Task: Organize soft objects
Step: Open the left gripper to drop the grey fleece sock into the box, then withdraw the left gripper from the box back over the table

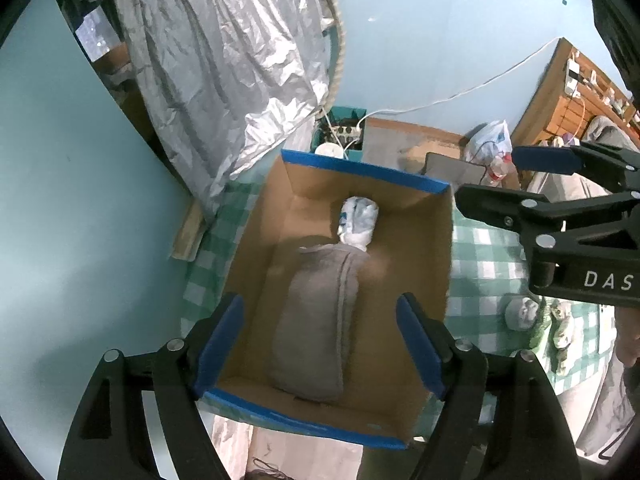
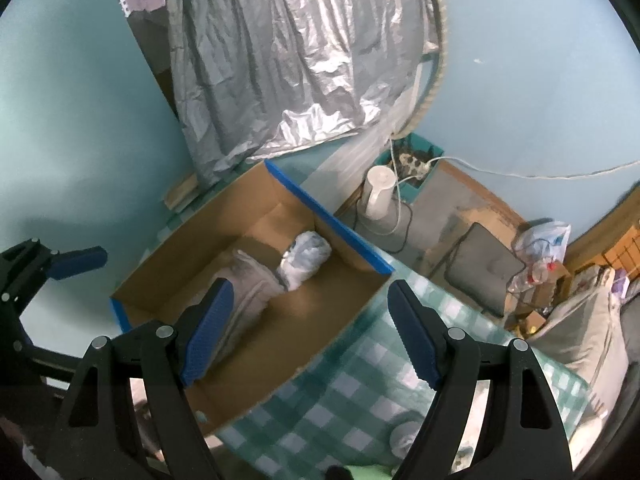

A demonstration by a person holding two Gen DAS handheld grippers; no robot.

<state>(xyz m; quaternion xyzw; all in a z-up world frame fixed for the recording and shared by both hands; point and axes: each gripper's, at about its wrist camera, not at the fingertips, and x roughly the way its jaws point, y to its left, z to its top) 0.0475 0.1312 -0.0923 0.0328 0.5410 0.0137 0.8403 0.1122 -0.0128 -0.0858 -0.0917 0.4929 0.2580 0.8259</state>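
Nearest the left wrist camera, the left gripper hangs over the near end of a cardboard box, its blue-padded fingers spread wide with nothing between them but the view down into the box. The right gripper stands equally wide and empty above the box's near corner and the green checked tablecloth; in the left wrist view it shows at the right edge, above the cloth. Inside the box a rolled grey towel lies lengthwise along the floor, and a white and blue rolled bundle lies touching its far end, near the far wall. The rim of the box is edged with blue tape. On the cloth to the right of the box, outside it, rest a small pale grey bundle and, just beside it, a mottled green one. Beyond the box stand a white cylindrical appliance and a teal bin holding a power strip. A crinkled silver sheet hangs against the pale blue wall behind.
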